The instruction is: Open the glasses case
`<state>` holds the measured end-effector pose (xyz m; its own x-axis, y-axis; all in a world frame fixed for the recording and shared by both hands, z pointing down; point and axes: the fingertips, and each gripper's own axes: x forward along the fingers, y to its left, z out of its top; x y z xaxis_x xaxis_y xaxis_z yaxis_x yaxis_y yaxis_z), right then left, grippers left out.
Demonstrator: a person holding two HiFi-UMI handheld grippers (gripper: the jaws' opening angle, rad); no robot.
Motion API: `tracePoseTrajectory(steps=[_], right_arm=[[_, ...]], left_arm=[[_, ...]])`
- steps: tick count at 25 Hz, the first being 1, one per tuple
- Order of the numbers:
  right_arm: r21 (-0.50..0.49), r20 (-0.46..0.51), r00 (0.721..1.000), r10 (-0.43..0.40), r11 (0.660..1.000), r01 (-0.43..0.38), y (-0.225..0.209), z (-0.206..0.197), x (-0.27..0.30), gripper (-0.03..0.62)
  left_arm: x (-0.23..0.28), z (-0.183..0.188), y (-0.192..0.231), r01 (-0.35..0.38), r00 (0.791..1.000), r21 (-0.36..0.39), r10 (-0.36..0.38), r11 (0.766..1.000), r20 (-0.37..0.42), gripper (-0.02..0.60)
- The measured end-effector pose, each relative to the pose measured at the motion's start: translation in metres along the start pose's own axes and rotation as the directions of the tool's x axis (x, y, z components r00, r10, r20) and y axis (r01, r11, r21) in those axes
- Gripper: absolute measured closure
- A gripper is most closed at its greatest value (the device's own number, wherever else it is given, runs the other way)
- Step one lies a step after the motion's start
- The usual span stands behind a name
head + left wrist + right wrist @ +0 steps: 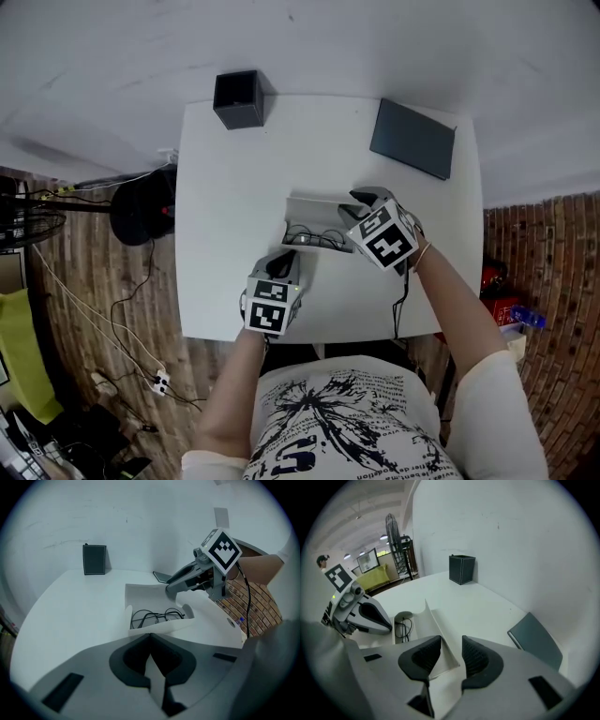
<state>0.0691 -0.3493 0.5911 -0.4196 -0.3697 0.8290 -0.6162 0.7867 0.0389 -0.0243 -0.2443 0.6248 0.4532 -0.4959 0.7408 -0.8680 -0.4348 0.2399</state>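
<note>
Left claw (150,654) clamped — right claw (451,654) (angled down) parted.

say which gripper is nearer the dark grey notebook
Right. The right gripper is by the glasses case lid, just short of the notebook; the left gripper is at the case's near wall, farther off.

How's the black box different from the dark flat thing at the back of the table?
The black box stands tall and open-topped; the flat slab lies low and thin. The box is near black, the slab blue-grey. The box has a small square footprint, the slab a wider oblong one. Both sit at the far edge of the white table.
</note>
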Motion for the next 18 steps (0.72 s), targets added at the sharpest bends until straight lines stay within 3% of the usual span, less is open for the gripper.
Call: tracePoseTrajectory(steps=[6,11,18], right_arm=[[0.031,0.079,0.997,-0.005,1.0,0.003,0.001,0.017,-0.027,0.416],[0.083,0.16,0.984,-0.079,0.994,0.067,0.005,0.036,-0.063,0.472],[0.225,0.369,0.906,-0.206,0.966,0.128,0.011,0.062,-0.135,0.582]], left_arm=[[-0.015,0.017,0.001,-0.004,0.999,0.021,0.004,1.0,0.035,0.568],[-0.046,0.05,-0.005,-0.001,0.993,0.094,-0.01,0.996,0.117,0.568],[-0.112,0.114,-0.018,-0.021,0.956,0.217,-0.044,0.976,0.291,0.568]])
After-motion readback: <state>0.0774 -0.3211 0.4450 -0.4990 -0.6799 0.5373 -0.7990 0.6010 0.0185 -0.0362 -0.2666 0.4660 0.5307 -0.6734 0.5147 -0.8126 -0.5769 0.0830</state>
